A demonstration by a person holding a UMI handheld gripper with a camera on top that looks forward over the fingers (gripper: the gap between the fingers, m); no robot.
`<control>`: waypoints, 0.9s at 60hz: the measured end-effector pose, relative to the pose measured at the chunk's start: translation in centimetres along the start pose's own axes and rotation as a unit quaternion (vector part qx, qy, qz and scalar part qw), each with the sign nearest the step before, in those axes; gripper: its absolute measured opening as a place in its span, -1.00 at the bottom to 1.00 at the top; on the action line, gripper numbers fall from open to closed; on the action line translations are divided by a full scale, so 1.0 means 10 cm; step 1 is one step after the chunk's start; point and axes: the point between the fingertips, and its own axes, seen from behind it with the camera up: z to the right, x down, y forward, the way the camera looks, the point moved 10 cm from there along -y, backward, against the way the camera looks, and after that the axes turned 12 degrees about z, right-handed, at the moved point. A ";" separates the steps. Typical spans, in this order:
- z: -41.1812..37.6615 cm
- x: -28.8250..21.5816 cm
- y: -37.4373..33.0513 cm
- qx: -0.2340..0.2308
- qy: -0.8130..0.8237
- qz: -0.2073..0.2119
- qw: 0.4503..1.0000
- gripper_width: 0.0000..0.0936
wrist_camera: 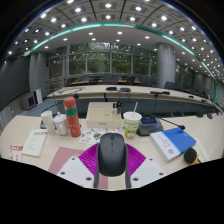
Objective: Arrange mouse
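Mouse [112, 152] lies between open fingers [93, 180]; green-lidded cup [131, 122] beyond.

I see an evenly lit office, bright from rows of ceiling lights [95, 18] that show as small white spots with slight glare. A curved green-white light strip [100, 30] bends hard with the fisheye lens; straight lines bow toward the edges. The desk [30, 128] is well lit with soft, faint shadows. The mouse [111, 152] looks dark with a dull sheen. Far windows [105, 62] look hazy and soft.
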 end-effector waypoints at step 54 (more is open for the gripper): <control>-1.42 0.27 -0.74 0.009 0.003 -0.083 0.997 0.83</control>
